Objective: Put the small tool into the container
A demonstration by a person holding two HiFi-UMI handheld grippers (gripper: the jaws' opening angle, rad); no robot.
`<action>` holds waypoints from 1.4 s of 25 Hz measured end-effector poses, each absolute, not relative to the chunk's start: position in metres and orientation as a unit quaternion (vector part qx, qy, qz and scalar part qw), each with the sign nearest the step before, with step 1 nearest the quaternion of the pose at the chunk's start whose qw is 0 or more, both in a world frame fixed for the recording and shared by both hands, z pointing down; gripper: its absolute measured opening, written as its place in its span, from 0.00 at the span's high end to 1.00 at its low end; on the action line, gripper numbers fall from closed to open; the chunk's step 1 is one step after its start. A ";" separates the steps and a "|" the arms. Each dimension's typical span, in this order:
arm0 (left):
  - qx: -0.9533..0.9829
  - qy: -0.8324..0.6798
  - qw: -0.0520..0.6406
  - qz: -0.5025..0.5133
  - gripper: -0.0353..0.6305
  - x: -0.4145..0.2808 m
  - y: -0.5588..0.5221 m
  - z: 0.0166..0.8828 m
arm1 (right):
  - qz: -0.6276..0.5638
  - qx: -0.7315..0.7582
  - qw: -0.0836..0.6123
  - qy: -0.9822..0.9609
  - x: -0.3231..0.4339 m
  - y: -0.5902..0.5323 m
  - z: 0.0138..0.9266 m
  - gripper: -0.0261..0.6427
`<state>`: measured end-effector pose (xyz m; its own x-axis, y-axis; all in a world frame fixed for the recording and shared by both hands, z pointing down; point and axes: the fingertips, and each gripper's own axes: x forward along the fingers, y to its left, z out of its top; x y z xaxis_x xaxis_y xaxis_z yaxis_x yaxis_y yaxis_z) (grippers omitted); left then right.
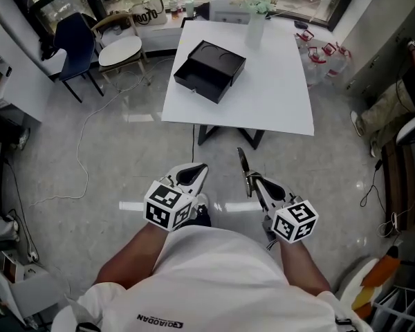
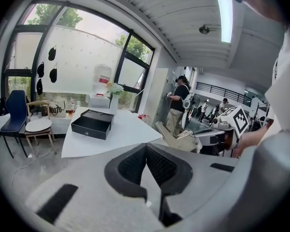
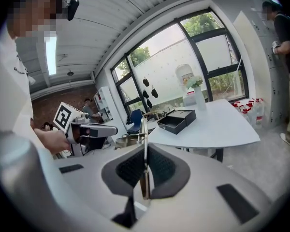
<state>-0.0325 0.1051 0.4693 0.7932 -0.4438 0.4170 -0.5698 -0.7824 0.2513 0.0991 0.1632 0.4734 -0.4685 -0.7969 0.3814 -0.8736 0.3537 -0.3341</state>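
I am looking first at the right gripper [image 3: 145, 164]: its dark ribbed pads [image 3: 165, 167] are clenching a slim, flat metal tool [image 3: 145, 138], which is standing up out of the jaws and pointing forward. The blade is showing a silvery upper part and a brassy lower part; I cannot make out what kind of tool it is, since it is thin and seen edge-on. In the head view the same right gripper [image 1: 253, 182] is hovering over the glossy grey floor [image 1: 111, 151] with the tool [image 1: 243, 160] poking ahead of it, well apart from the table.

The left gripper [image 2: 147, 164] is sitting just beside it, at about the same height. Its jaws are pressing together with nothing between them. From above, this left gripper [image 1: 193, 174] is also hanging over the floor, close in front of the person's white shirt [image 1: 214, 275].

Further out, the white rectangular table [image 1: 277, 95] is carrying the black open box-shaped container [image 1: 209, 70] near its left edge, with its shallow lid part lying open against it. The container [image 3: 177, 120] is showing beyond the tool's tip in the right gripper view. A white vase of pale flowers [image 1: 256, 21] is standing at the table's far side. A dark blue chair [image 1: 75, 41] and a round white-seated chair [image 1: 120, 50] are standing left of the table.
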 end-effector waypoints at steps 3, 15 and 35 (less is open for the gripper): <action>0.930 -0.270 0.185 0.169 0.93 -0.040 0.071 0.468 | 0.252 0.512 0.081 -0.817 0.091 0.130 0.472 0.94; 0.937 -0.249 0.176 0.172 0.93 -0.061 -0.040 0.475 | 0.235 0.521 0.092 -0.815 0.067 0.013 0.465 0.94; 0.916 -0.302 0.195 0.176 0.93 -0.018 -0.138 0.484 | 0.247 0.462 0.093 -0.847 0.108 -0.106 0.475 0.94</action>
<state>-0.0176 -0.1384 0.4837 0.7555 -0.4858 0.4396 -0.6226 -0.7412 0.2510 0.1082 -0.1065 0.4746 -0.5558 -0.7366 0.3852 -0.8282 0.4506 -0.3333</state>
